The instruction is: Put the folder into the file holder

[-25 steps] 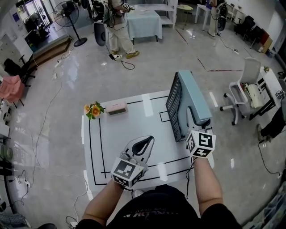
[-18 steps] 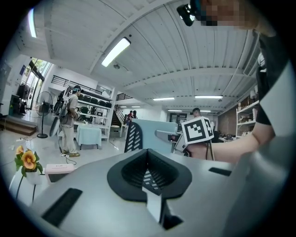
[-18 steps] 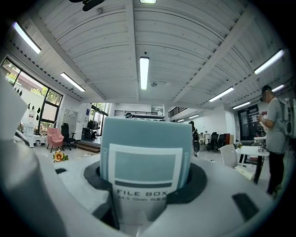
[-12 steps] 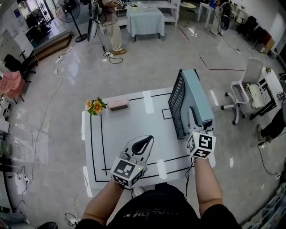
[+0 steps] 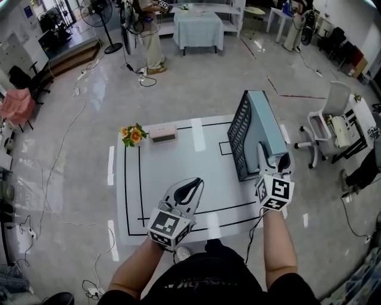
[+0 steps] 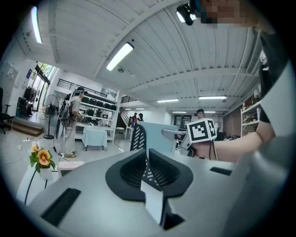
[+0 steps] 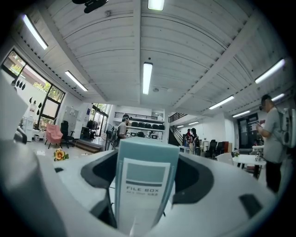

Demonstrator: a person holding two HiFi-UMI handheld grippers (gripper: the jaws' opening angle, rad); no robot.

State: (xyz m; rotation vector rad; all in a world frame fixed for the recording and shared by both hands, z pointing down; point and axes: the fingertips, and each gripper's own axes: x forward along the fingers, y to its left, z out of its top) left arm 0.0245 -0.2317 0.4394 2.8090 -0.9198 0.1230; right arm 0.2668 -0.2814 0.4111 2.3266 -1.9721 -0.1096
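Observation:
A light blue folder (image 5: 266,126) stands upright on the right of the white table (image 5: 178,161), inside the dark mesh file holder (image 5: 239,132). My right gripper (image 5: 273,157) is at the folder's near end. Its jaws are opening, with the folder's labelled spine (image 7: 144,187) between them and the pads drawn slightly off it. My left gripper (image 5: 193,183) hovers low over the table's front middle, shut and holding nothing. In the left gripper view the shut left gripper (image 6: 147,161) points toward the holder (image 6: 137,137) and the folder (image 6: 161,134).
A small pot of orange flowers (image 5: 133,135) and a pink box (image 5: 162,133) sit at the table's far left. A white office chair (image 5: 329,113) stands to the right of the table. Far off are a person (image 5: 147,36), a cloth-covered table (image 5: 198,27) and a fan (image 5: 100,13).
My right gripper's jaws have spread apart around the folder's near end. My left gripper has stayed put and shut. The head view has shifted slightly.

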